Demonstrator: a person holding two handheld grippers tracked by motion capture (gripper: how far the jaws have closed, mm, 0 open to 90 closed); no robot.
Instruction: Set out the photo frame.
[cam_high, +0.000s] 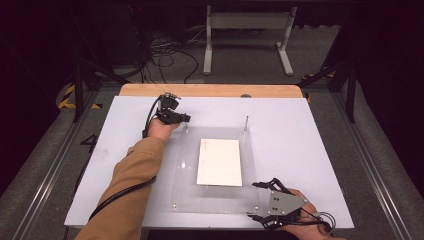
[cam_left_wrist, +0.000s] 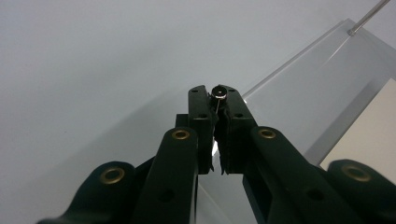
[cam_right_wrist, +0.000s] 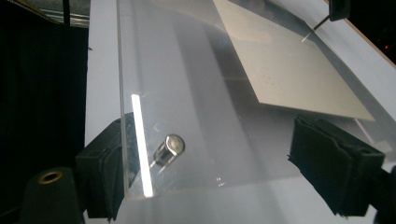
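The left tongs (cam_high: 186, 118) clamp the plate's eleven-o'clock pin (cam_left_wrist: 217, 92), steadying the clear plate (cam_high: 175, 180). The right tongs (cam_high: 254, 200) gape wide around the five-o'clock pin (cam_right_wrist: 169, 148), apparently to grip it.

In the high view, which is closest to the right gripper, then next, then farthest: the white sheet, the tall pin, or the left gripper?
1. White sheet, middle of the clear plate.
2. Tall pin, plate's far right corner.
3. Left gripper, far left corner, shut on a pin there.
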